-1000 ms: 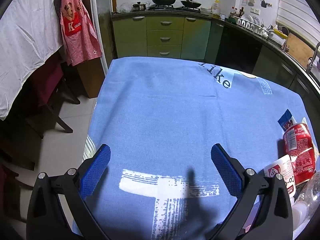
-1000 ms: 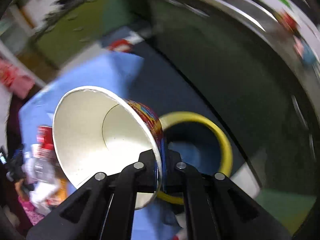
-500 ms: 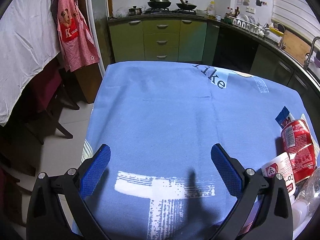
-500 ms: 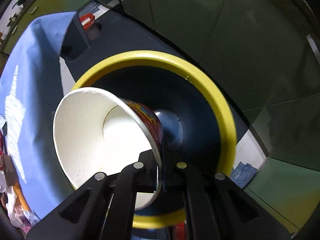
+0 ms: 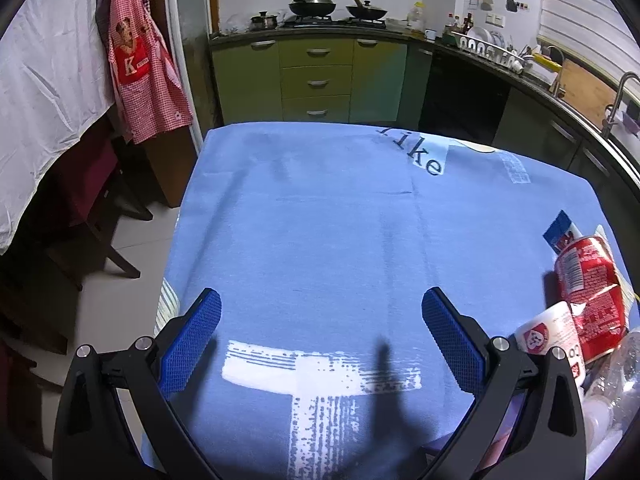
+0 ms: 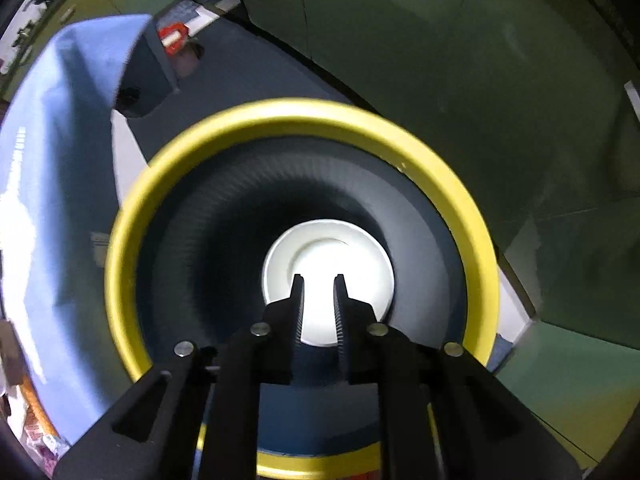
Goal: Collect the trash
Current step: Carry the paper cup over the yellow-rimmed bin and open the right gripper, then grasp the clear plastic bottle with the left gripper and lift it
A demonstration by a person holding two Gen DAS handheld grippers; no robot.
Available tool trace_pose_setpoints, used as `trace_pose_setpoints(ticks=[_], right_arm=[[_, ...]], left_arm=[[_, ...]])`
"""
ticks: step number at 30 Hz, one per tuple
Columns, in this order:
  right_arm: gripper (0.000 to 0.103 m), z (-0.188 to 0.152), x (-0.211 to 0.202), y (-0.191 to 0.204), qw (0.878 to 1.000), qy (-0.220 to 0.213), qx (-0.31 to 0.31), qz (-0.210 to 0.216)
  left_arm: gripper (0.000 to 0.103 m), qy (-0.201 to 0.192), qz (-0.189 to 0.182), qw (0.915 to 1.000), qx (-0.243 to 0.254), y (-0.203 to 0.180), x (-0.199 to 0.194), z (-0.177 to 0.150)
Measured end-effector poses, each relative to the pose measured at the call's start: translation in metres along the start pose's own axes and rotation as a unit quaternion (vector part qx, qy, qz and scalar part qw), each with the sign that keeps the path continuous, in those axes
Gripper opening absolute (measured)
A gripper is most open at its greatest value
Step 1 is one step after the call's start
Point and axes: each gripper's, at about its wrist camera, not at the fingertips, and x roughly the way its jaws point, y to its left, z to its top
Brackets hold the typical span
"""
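My right gripper [image 6: 319,278] points straight down into a dark bin with a yellow rim [image 6: 280,114]. A white paper cup [image 6: 352,252] lies mouth-up at the bin's bottom, free of the pads. The jaws are opening, a narrow gap between them with nothing held. In the left wrist view my left gripper [image 5: 320,304] hovers wide open over the blue tablecloth [image 5: 340,220], empty. A heap of trash sits at the table's right edge: a crushed red can [image 5: 590,280], a small white and red cup [image 5: 550,334], a blue wrapper [image 5: 562,230] and a clear plastic bottle [image 5: 624,364].
The blue-clothed table [image 6: 48,152] stands left of the bin, green cabinets [image 6: 460,60] right of it. A red object [image 6: 173,36] lies on the floor beyond. Chairs [image 5: 84,208] and a red apron [image 5: 140,68] are left of the table; a kitchen counter [image 5: 340,28] runs behind.
The right gripper came down over the bin with the paper cup, then its jaws parted and the cup dropped to the bin's bottom. The left gripper stayed put.
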Motion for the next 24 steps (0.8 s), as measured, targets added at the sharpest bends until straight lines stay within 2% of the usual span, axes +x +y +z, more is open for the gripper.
trace_pose_setpoints(ticks=[5,7,8,10,12,13,16,17,18,20,21,23,24], right_arm=[[0.019,-0.015,-0.032,0.014,0.999,-0.031,-0.022,0.034],[0.021,-0.017,-0.043,0.025,0.997,-0.044,-0.036,0.047],[0.022,-0.022,-0.049,0.027,0.996,-0.05,-0.042,0.053],[0.022,-0.025,-0.059,0.035,0.994,-0.061,-0.056,0.066],[0.028,-0.039,-0.072,0.038,0.992,-0.07,-0.071,0.081],[0.03,-0.045,-0.076,0.041,0.99,-0.075,-0.076,0.087],[0.031,-0.058,-0.083,0.05,0.987,-0.081,-0.095,0.1],[0.031,-0.065,-0.084,0.054,0.986,-0.079,-0.103,0.103],[0.031,-0.065,-0.082,0.057,0.986,-0.078,-0.108,0.104],[0.031,-0.072,-0.081,0.063,0.985,-0.076,-0.115,0.108],[0.031,-0.076,-0.08,0.064,0.984,-0.073,-0.119,0.113],[0.031,-0.087,-0.085,0.066,0.983,-0.073,-0.122,0.115],[0.031,-0.093,-0.088,0.066,0.983,-0.074,-0.123,0.115]], left_arm=[[0.099,-0.025,-0.046,0.9982,0.028,-0.007,-0.028,0.006],[0.099,-0.039,-0.074,0.9943,0.066,-0.015,-0.049,0.01],[0.099,-0.042,-0.092,0.9904,0.094,-0.022,-0.06,0.012],[0.099,-0.044,-0.14,0.9762,0.159,-0.04,-0.08,0.015],[0.099,-0.041,-0.194,0.9535,0.227,-0.063,-0.096,0.014],[0.099,-0.033,-0.228,0.9356,0.268,-0.079,-0.104,0.013],[0.099,0.004,-0.284,0.8938,0.347,-0.118,-0.116,0.011],[0.099,0.019,-0.295,0.8787,0.375,-0.132,-0.118,0.011],[0.099,0.027,-0.302,0.8675,0.394,-0.143,-0.119,0.01],[0.099,0.043,-0.307,0.8292,0.465,-0.171,-0.119,0.004],[0.099,0.046,-0.305,0.8164,0.488,-0.179,-0.119,0.0],[0.099,0.068,-0.303,0.7809,0.542,-0.199,-0.116,-0.011],[0.099,0.078,-0.305,0.7699,0.555,-0.205,-0.114,-0.015]])
